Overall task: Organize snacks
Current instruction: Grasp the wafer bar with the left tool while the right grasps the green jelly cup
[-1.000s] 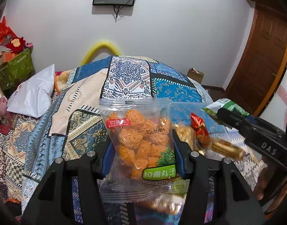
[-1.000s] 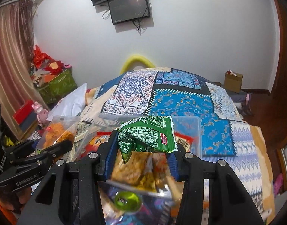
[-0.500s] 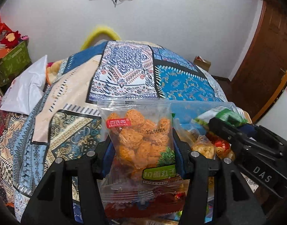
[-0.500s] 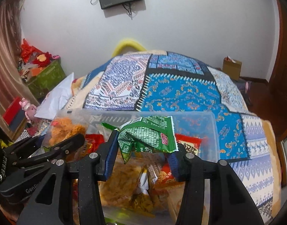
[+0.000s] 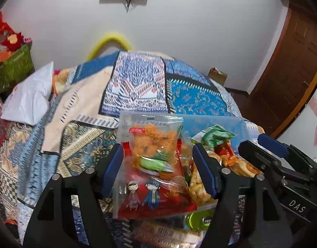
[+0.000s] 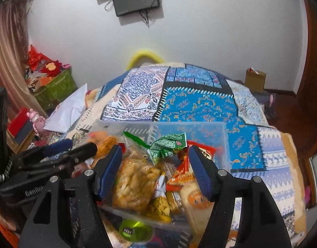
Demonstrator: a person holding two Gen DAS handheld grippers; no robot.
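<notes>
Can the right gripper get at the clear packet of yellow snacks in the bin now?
Probably yes. The right gripper hangs open over the clear bin, and the yellow snack packet lies on top between its jaws. Only the loose green packet sits just beyond.

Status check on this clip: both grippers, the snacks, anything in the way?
Left gripper open, orange snack bag loose between fingers. Right gripper open, green packet dropped. Both over the clear bin. Nothing blocking.
</notes>
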